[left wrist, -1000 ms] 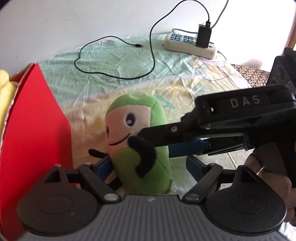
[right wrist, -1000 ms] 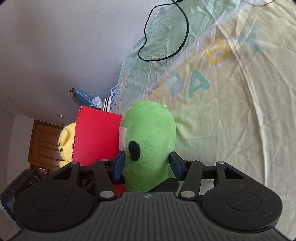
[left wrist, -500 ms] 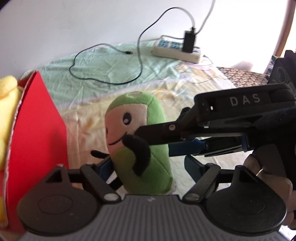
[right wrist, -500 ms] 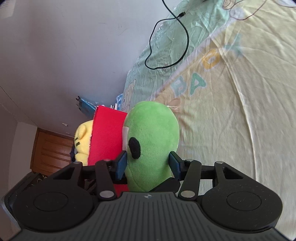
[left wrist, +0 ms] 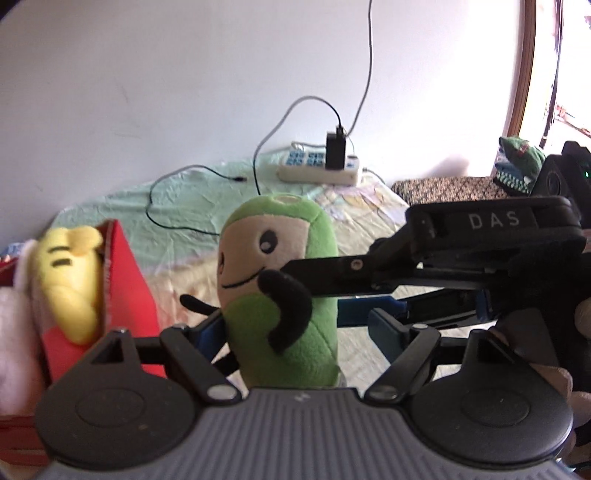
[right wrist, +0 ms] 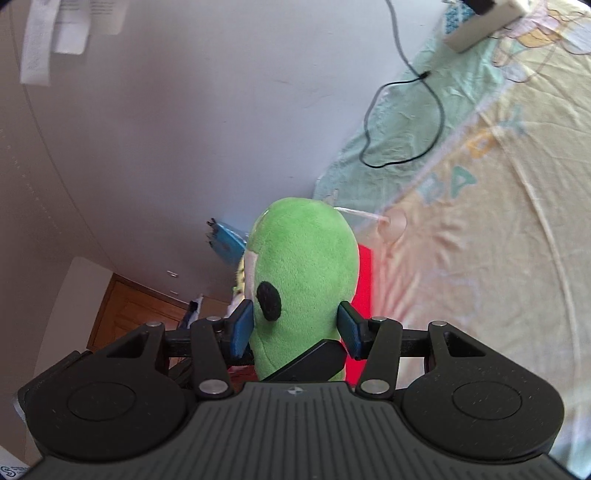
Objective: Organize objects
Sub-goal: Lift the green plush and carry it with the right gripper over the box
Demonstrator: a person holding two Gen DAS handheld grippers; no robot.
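The right gripper [right wrist: 295, 328] clamps a green plush toy [right wrist: 303, 280] upright above the bed [right wrist: 480, 240], its blue pads pressed to both sides. The left gripper [left wrist: 295, 332] stands wide around the same toy, beside a red box [left wrist: 129, 280] holding a yellow plush [left wrist: 70, 280].

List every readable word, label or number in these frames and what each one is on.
"DAS": white letters on the black body of the right gripper.
Pastel letters printed on the yellow-green bedsheet: too warped to read.
White paper sheets taped to the wall: print too blurred.
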